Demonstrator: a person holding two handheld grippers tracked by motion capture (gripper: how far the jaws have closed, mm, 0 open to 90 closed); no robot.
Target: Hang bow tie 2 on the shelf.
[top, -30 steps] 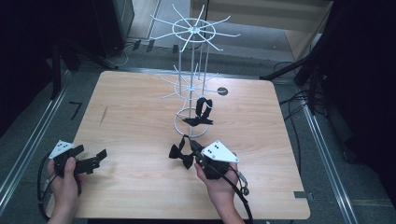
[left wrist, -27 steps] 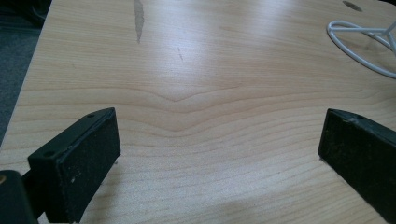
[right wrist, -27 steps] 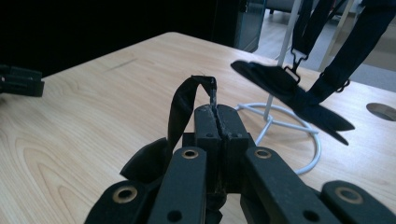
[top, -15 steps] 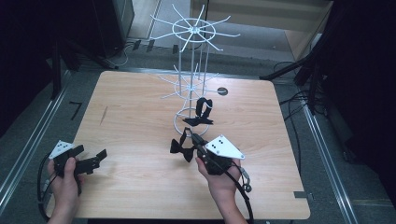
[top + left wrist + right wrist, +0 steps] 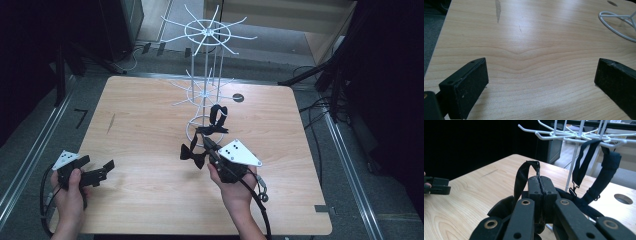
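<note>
1. Black jaws of the right gripper (image 5: 539,182) are pinching the strap of a bow tie (image 5: 192,154), which is hanging just above the table (image 5: 140,130) beside the rack's base
2. Left gripper (image 5: 102,170) is resting near the table's left front, its jaws standing spread on nothing
3. Farther back, a second bow tie (image 5: 215,120) is hanging on the white rack (image 5: 205,75)

The high view looks forward and down over the whole wooden table (image 5: 150,125). Each gripper view sits low and close (nearly at tabletop level), and all three share the white wire rack (image 5: 206,90).
</note>
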